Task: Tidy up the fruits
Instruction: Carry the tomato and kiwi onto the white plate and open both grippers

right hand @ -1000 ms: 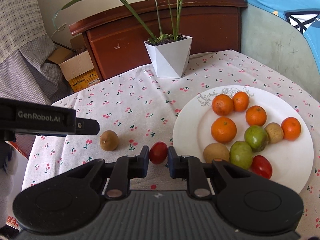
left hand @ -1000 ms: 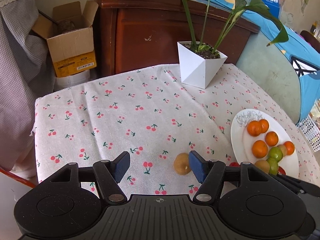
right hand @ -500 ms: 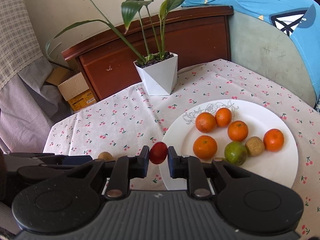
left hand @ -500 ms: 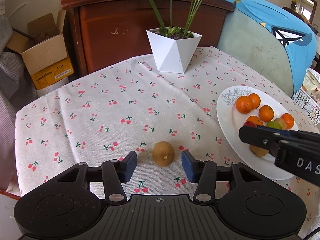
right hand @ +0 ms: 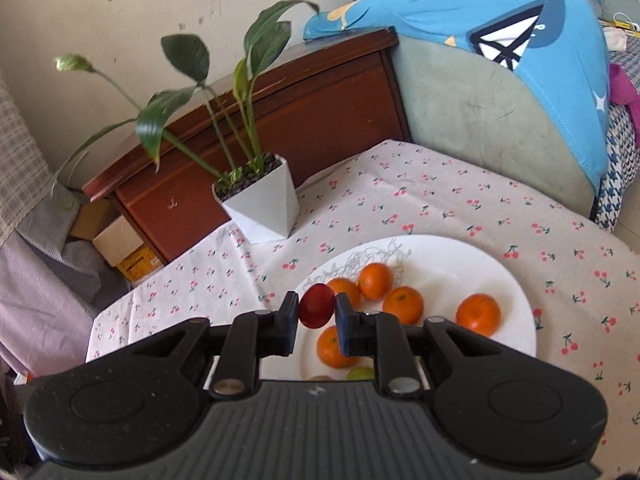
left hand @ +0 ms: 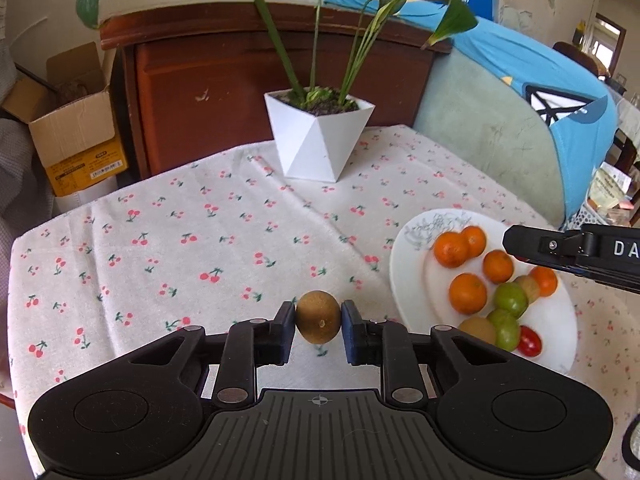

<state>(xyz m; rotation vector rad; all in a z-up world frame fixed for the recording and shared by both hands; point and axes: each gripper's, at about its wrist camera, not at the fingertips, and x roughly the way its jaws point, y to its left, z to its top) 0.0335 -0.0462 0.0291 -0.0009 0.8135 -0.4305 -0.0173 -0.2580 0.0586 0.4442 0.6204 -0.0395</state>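
My left gripper [left hand: 318, 322] is shut on a brown kiwi [left hand: 318, 316] just above the cherry-print tablecloth, left of the white plate [left hand: 408, 276]. The plate holds several oranges [left hand: 467, 293], green fruits [left hand: 510, 299], a kiwi and a red tomato [left hand: 529, 341]. My right gripper [right hand: 317, 312] is shut on a small red tomato [right hand: 316, 310] and holds it over the plate's [right hand: 460, 268] near left part, above the oranges [right hand: 402, 304]. The right gripper's body also shows in the left wrist view [left hand: 576, 252] above the plate.
A white angular pot [left hand: 318, 140] with a leafy plant stands at the back of the table. Behind it is a dark wooden cabinet [left hand: 224, 92]. A cardboard box [left hand: 72, 128] sits at the left. A cushioned chair with blue cloth [left hand: 520, 120] is at the right.
My left gripper has closed on the kiwi. My right gripper has carried the red tomato further over the plate and higher.
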